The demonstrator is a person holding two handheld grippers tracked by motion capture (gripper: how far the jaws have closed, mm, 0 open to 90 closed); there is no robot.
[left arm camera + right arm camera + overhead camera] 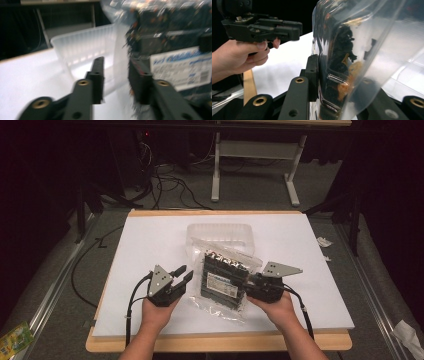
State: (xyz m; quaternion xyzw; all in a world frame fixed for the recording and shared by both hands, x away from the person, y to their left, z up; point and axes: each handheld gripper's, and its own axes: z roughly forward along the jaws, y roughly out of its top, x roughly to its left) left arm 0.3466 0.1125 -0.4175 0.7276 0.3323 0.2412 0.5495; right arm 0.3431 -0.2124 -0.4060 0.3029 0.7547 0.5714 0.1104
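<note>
Gripping the clear bag [222, 280] of black parts at its right edge, right claw [251, 285] is clamped on the plastic. Bag sits mid-bench [150, 240], w/ its near end on the white sheet. Left claw [183, 273] released, jaws apart just left of bag. Clear tub [220, 231] lies just beyond.

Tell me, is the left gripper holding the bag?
No, the left gripper is open beside the bag, not gripping it.
</note>
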